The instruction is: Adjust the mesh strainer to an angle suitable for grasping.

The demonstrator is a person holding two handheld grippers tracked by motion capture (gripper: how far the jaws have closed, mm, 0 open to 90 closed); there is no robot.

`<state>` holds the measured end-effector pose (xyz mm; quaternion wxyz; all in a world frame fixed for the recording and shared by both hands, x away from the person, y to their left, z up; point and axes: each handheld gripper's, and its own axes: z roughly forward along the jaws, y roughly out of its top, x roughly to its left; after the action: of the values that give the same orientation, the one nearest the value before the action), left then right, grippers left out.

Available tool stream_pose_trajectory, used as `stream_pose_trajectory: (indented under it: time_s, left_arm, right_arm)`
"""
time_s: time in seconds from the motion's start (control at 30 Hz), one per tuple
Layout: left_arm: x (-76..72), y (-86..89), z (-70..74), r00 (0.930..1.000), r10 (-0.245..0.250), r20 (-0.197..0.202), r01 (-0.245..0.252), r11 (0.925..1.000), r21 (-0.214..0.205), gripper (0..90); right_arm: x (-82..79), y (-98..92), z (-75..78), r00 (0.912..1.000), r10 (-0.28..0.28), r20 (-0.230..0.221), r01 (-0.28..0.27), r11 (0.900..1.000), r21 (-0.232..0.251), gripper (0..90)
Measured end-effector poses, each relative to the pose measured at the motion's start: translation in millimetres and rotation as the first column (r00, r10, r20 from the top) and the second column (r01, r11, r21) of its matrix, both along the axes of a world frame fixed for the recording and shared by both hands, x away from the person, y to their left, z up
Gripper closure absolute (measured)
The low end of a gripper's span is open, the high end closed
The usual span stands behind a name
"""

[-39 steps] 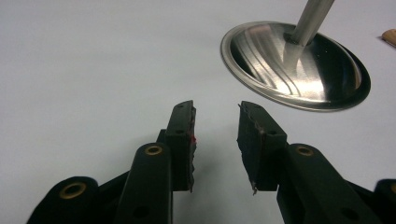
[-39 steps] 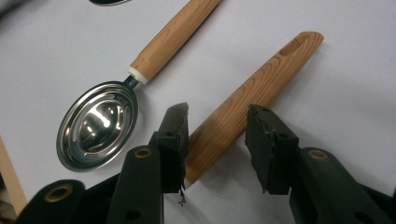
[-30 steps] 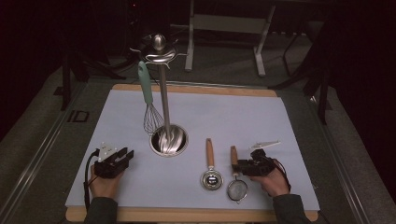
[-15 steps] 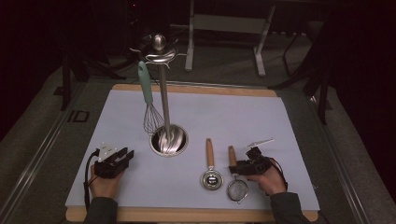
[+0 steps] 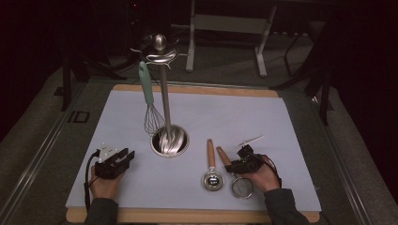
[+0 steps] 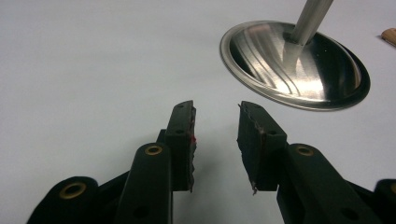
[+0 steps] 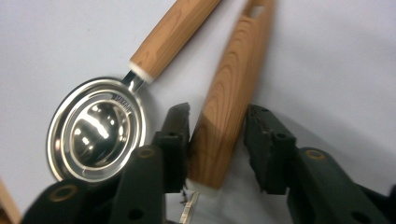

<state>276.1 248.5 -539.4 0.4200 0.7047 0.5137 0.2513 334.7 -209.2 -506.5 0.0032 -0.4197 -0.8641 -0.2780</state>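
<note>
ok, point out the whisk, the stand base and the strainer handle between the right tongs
whisk (image 5: 153, 120), high view, on the wire loops
stand base (image 6: 299, 70), left gripper view, on the shiny dish
strainer handle (image 7: 229, 98), right gripper view, mid wooden shaft

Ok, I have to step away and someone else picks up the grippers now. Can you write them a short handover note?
Left gripper: open, nothing between its jaws, resting on the white mat left of the stand's round steel base.
Right gripper: open, jaws either side of the strainer's wooden handle, not closed on it yet.
Things: teal-handled whisk hangs on the stand. The slotted spoon with a wooden handle lies flat beside the small mesh strainer.
Done: whisk hung.
Left, probably: close on the strainer handle, then hang it and the spoon.
</note>
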Motion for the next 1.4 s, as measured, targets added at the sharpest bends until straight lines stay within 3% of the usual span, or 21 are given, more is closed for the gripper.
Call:
stream_pose_trajectory:
  time_s: [0.13, 0.37, 0.53, 0.6, 0.67, 0.73, 0.77, 0.9, 1.4]
  left_arm:
    - [0.1, -0.1, -0.1, 1.0000, 0.001, 0.000, -0.001, 1.0000, -0.002, 66.6]
    - [0.1, -0.2, -0.1, 1.0000, 0.000, -0.001, 0.000, 1.0000, 0.000, 66.4]
    - [0.0, -0.3, 0.0, 1.0000, 0.001, -0.001, -0.001, 1.0000, 0.001, 66.5]
    - [-0.1, -0.3, 0.0, 1.0000, 0.000, 0.000, 0.000, 1.0000, 0.001, 66.5]
    - [-0.1, -0.3, 0.0, 1.0000, 0.000, 0.000, 0.000, 1.0000, 0.001, 66.5]
    - [-0.1, -0.3, 0.0, 1.0000, -0.001, 0.000, 0.001, 1.0000, 0.001, 66.4]
    - [0.0, -0.3, 0.0, 1.0000, -0.001, 0.000, 0.001, 1.0000, 0.001, 66.5]
    - [-0.1, -0.3, 0.0, 1.0000, -0.001, 0.000, 0.001, 1.0000, 0.001, 66.5]
    - [-0.1, -0.4, 0.0, 1.0000, 0.000, 0.001, 0.000, 1.0000, 0.002, 66.5]
  right_arm:
    - [2.4, 1.4, 2.2, 1.0000, -0.001, 0.006, 0.001, 0.9999, -0.016, 65.9]
    - [5.0, 0.0, -0.3, 0.9949, 0.054, -0.085, -0.057, 0.9980, -0.029, 63.9]
    - [6.7, 2.1, 0.2, 0.9932, 0.063, -0.098, -0.067, 0.9967, -0.045, 65.4]
    - [7.0, 3.0, 0.6, 0.9935, 0.061, -0.096, -0.067, 0.9961, -0.057, 66.1]
    - [7.0, 3.6, 1.6, 0.9974, 0.022, -0.069, -0.027, 0.9970, -0.072, 69.0]
    - [7.9, 1.9, 1.4, 0.9978, 0.005, -0.066, -0.009, 0.9980, -0.062, 69.3]
    - [8.6, -1.7, 1.8, 0.9983, -0.023, -0.053, 0.022, 0.9994, -0.027, 70.0]
    - [7.8, -4.7, 5.5, 0.9988, -0.046, -0.019, 0.045, 0.9986, -0.027, 70.7]
    - [3.6, -3.1, 18.3, 0.9994, -0.024, 0.026, 0.023, 0.9992, 0.033, 70.7]
